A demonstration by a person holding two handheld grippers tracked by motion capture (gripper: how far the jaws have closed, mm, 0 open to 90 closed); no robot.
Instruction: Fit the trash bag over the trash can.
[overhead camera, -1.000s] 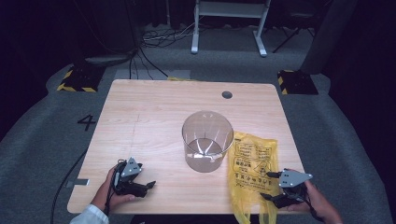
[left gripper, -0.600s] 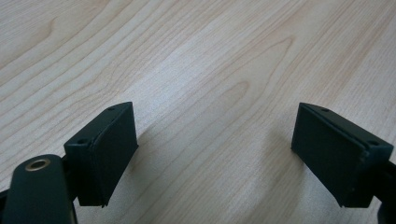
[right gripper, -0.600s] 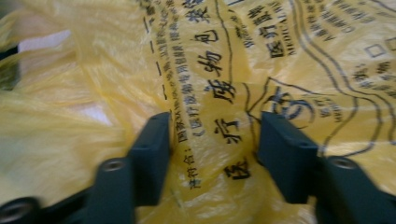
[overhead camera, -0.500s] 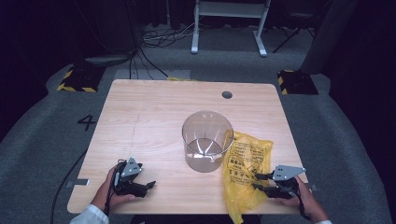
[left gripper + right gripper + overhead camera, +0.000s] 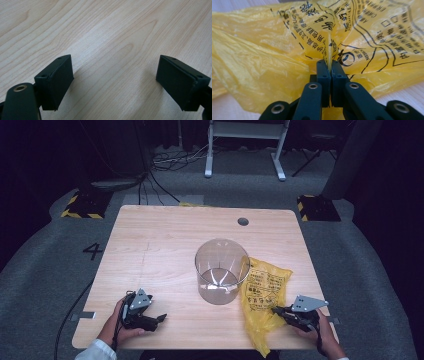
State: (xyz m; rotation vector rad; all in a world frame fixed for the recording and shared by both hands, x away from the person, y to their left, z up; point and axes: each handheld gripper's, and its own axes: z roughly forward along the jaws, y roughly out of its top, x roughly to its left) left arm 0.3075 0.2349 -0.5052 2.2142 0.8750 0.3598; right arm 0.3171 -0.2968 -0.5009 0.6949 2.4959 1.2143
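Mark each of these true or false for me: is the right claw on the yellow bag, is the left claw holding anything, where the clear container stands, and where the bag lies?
1. The right claw is shut on a fold of the yellow bag. True; its jaws have just been closing and now pinch the plastic.
2. The left claw grips the bag's other edge. False; its jaws stand wide apart over bare table, with nothing between them.
3. The clear container stands upright near the table's middle. True.
4. The yellow bag lies to the left of the container in the high view. False; it lies to its right, against its side.
5. The bag is already inside the container. False; it lies on the table outside it.
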